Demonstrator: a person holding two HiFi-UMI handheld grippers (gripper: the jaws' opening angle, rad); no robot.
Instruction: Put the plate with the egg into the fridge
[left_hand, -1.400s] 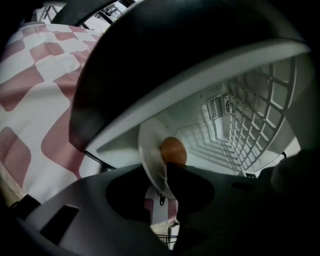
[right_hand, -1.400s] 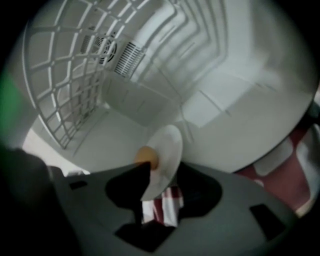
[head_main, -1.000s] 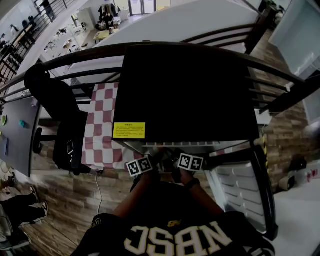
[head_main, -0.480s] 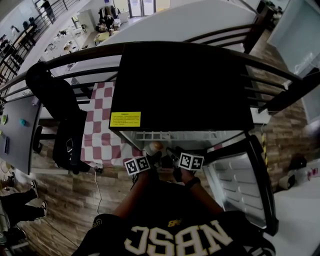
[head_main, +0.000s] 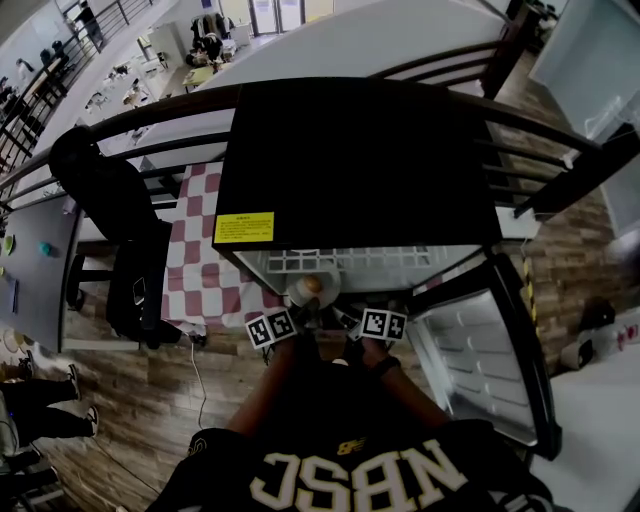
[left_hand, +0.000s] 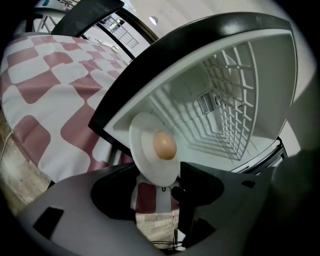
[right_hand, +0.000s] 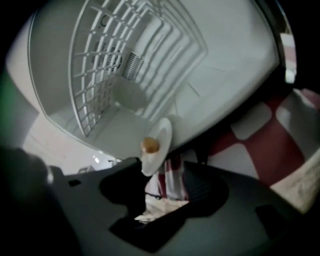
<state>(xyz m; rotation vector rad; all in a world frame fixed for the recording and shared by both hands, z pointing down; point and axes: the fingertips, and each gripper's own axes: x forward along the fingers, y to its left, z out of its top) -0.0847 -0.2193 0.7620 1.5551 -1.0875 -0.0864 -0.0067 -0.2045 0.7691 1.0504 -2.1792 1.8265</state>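
Observation:
A white plate (head_main: 300, 296) with a brown egg (head_main: 312, 285) on it lies at the front lip of the open black fridge (head_main: 360, 170). Both grippers hover just behind the plate. In the left gripper view the plate (left_hand: 145, 132) and egg (left_hand: 164, 145) fill the middle. My left gripper (left_hand: 157, 187) stands wide open, with the plate's near rim between its jaws and no pad pressing on it. My right gripper (right_hand: 162, 182) also has its jaws apart. There the plate (right_hand: 162, 136) shows edge-on, with its rim against one finger (right_hand: 127, 180).
The fridge stands on a table with a red-and-white checked cloth (head_main: 205, 240). Its door (head_main: 480, 350) hangs open to the right. A white wire shelf (left_hand: 235, 100) sits inside the white cavity. A black chair with a jacket (head_main: 110, 210) stands to the left, and a dark railing runs behind.
The plate with the egg has come into view at the fridge's mouth and now sits slightly further in. More of the white interior shows. Both grippers stay close behind it.

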